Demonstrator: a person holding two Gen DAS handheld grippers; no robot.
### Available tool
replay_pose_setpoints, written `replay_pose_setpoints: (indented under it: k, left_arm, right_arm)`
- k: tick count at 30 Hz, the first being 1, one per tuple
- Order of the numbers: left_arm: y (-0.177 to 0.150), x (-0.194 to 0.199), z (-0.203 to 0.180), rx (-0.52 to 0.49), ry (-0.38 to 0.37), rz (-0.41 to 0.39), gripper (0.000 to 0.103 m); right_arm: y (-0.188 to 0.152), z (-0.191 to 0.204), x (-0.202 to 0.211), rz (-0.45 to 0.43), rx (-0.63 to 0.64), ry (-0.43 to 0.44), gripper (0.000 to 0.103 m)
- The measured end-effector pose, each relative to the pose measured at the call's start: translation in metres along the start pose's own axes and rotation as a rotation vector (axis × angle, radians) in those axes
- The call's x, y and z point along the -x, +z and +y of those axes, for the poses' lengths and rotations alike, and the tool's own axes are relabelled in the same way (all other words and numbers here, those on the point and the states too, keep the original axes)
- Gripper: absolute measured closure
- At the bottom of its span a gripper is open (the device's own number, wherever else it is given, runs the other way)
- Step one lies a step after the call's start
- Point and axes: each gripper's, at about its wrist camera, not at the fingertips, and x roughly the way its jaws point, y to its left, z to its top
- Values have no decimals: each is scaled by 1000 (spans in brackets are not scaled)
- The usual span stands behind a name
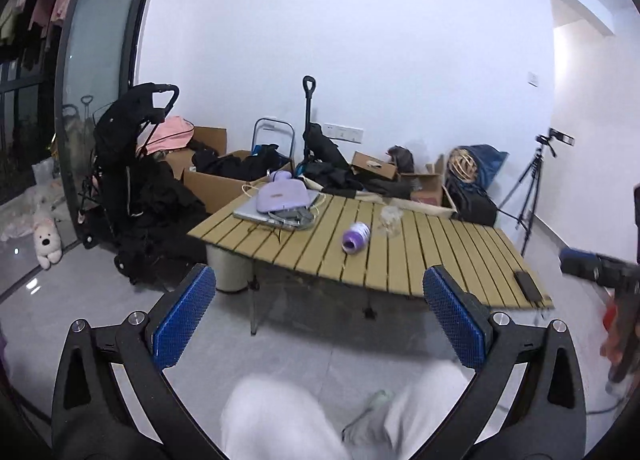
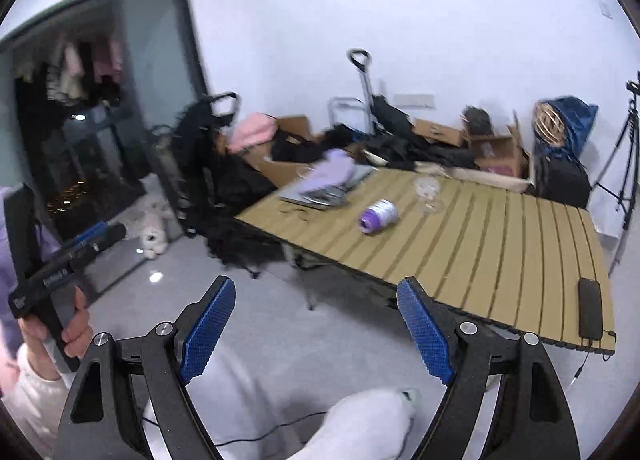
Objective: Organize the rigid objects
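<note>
Left wrist view: the left tool (image 1: 319,314) hangs wide open and empty above the floor, short of the bench (image 1: 440,260). A purple thread spool (image 1: 355,236) lies mid-bench, beside a clear glass (image 1: 390,221).

Right wrist view: the right tool (image 2: 316,330) is likewise spread wide, empty. A black phone (image 2: 590,308) lies at the bench's near right corner.

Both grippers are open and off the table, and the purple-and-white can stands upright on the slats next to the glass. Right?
Not quite: the can lies on its side, as the left wrist view shows. The rest holds: both grippers are open, and the glass is beside it.
</note>
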Motion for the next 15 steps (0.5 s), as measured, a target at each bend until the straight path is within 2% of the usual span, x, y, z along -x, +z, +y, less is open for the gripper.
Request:
replay_pose_setpoints:
  k: [3,6,9,12,15]
  left_arm:
    - [-42,47,-2,17,-1,-8,0]
    - [-92,87,-7,14,19,-38,0]
    - [-134,112,-16,-38,61,-68,0]
    - [-158,126,-21,-73,102,-83,0]
    - [-160,126,-19,-42,60,-51,0]
  right_arm:
    - [-43,29,28,-5,-5,33,16]
    - [-95,55,44,-2,28,-17,16]
    - [-152,74,61,-16,34,-74,16]
    - [-196,86,77,-26,36,-108,16]
    - [-213,91,84,-28,40,-107,16]
